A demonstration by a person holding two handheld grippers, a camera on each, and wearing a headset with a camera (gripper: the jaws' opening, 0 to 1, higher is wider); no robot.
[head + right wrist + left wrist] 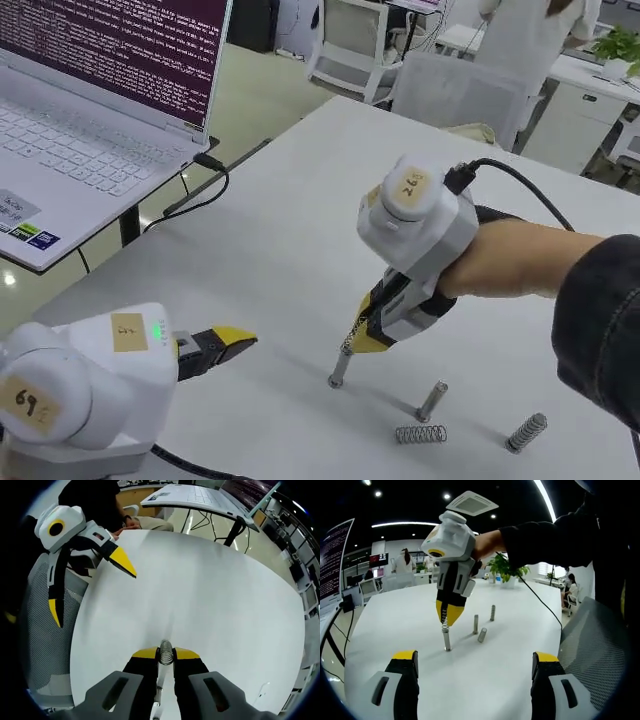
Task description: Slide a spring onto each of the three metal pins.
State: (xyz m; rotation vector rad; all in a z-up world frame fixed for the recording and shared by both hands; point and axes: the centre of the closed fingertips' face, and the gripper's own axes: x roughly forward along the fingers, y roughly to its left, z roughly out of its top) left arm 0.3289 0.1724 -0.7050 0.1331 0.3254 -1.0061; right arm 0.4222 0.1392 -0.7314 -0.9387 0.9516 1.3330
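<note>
My right gripper is shut on a small steel spring and holds it just above the top of an upright metal pin. A second bare pin stands to the right. A loose spring lies flat next to it. Farther right, a third pin with a spring on it leans slightly. My left gripper hovers open to the left of the pins, holding nothing.
The white table carries an open laptop at its far left edge, with a black cable trailing from it. Office chairs and desks stand beyond the far edge. A mesh chair is beside the table.
</note>
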